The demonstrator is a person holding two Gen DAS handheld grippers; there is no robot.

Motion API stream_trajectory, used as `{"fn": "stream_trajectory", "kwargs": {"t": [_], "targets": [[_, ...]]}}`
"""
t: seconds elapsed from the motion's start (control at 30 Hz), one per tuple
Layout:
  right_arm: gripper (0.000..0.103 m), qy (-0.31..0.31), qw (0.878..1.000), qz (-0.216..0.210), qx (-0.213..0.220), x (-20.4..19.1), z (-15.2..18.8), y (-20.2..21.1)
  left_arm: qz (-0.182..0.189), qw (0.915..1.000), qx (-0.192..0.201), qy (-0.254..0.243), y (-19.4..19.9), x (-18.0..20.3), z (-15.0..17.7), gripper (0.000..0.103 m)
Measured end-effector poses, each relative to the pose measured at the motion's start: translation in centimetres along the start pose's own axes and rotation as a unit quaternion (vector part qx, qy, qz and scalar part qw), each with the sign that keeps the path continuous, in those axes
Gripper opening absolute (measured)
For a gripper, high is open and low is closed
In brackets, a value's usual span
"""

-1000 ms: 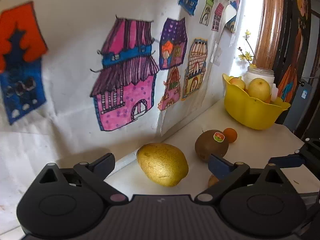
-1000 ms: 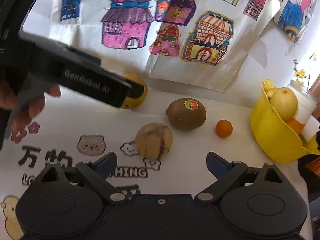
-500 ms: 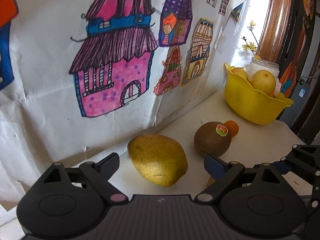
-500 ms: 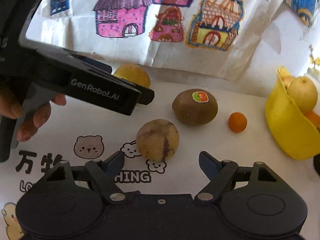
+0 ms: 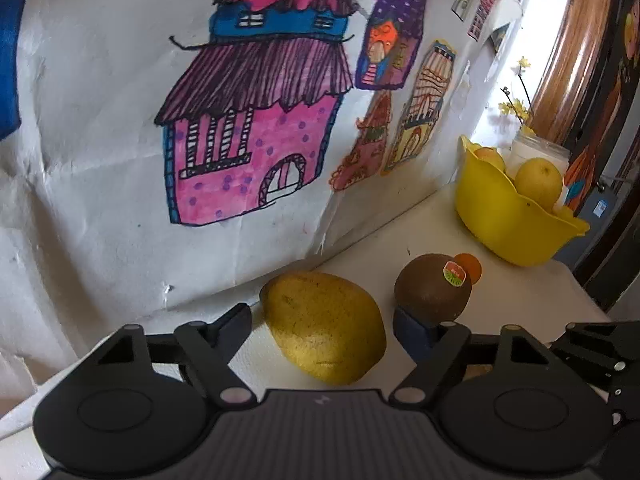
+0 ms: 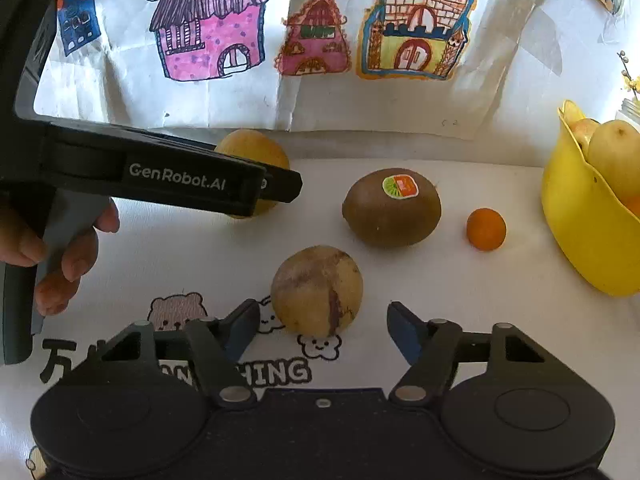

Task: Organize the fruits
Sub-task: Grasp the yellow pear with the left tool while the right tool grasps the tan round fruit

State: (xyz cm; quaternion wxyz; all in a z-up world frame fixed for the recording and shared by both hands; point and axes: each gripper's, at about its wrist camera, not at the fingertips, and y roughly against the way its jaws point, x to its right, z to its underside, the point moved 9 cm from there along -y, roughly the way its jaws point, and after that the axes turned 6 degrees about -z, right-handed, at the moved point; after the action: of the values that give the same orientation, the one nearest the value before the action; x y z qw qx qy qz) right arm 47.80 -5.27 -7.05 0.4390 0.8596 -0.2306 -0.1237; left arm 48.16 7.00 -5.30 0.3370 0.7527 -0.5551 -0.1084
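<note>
A yellow speckled fruit (image 5: 324,340) lies by the wall, between the fingers of my left gripper (image 5: 324,326). Its jaws are closing, and a thin gap shows at each pad. In the right wrist view the same left gripper (image 6: 282,186) reaches over that yellow fruit (image 6: 250,148). A round tan fruit with brown streaks (image 6: 316,290) sits between the fingers of my right gripper (image 6: 322,322), whose jaws are also closing without touching it. A kiwi with a sticker (image 6: 392,208) and a small orange (image 6: 486,229) lie to the right. The yellow bowl (image 6: 580,220) holds pears.
Paper with house drawings (image 6: 208,32) hangs on the wall right behind the fruit. A white jar with yellow flowers (image 5: 538,152) stands behind the bowl (image 5: 504,216). The tablecloth (image 6: 440,280) has printed bears and letters. A hand (image 6: 68,256) holds the left gripper's handle.
Both grippers have come forward and down over their fruits. Their jaws have narrowed, so each fruit now lies between the fingertips. No fruit has moved.
</note>
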Motion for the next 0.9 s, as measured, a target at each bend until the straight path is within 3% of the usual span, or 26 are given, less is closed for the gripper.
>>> {"fn": "stream_trajectory", "kwargs": {"t": [0.13, 0.33, 0.6, 0.9], "targets": [[0.063, 0.000, 1.000, 0.001, 0.006, 0.0, -0.3, -0.2, 0.001, 0.9999, -0.001, 0.010, 0.0, -0.4, -0.2, 0.071], [0.051, -0.019, 1.000, -0.004, 0.015, 0.0, -0.7, -0.4, 0.010, 0.9995, -0.001, 0.029, -0.1, -0.9, -0.2, 0.069], [0.050, -0.021, 1.000, 0.004, 0.013, -0.4, -0.6, -0.1, 0.016, 0.9995, 0.004, 0.026, 0.5, -1.1, 0.2, 0.067], [0.049, -0.022, 1.000, 0.001, 0.008, -1.9, 0.8, 1.3, 0.052, 0.9984, 0.003, 0.022, 4.6, -2.1, 2.6, 0.065]]}}
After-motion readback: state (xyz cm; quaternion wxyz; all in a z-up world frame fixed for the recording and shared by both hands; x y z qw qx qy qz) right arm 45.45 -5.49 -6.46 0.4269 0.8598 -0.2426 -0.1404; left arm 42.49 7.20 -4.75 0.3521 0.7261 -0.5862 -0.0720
